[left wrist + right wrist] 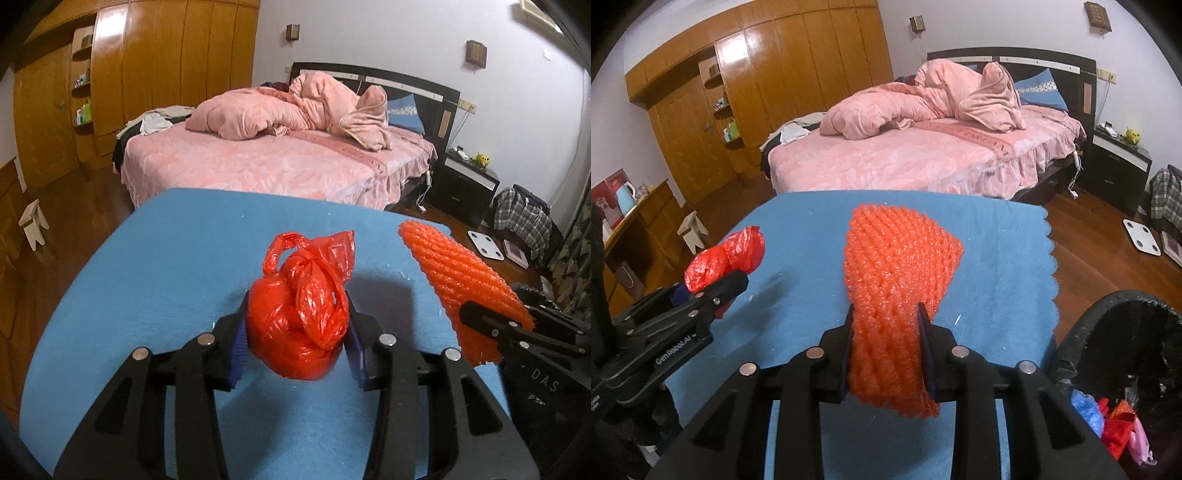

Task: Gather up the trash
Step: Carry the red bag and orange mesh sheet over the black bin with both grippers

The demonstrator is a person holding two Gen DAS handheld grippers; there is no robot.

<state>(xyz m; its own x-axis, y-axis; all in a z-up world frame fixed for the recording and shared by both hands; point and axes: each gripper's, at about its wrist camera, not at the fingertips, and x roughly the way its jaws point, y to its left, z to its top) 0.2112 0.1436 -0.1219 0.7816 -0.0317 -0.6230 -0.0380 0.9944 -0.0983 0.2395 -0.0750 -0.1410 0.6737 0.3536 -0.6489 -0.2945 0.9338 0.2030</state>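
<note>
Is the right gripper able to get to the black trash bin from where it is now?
Probably yes. The right gripper, shut on the orange foam net, has the black trash bin close by on its right, with nothing between them.

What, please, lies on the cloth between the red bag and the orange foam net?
Only bare blue cloth separates the red bag and the orange foam net, shown best by the right wrist view.

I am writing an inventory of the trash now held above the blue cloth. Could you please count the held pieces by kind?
Red plastic bag, in the left gripper: 1
Orange foam net, in the right gripper: 1
Total: 2
</note>
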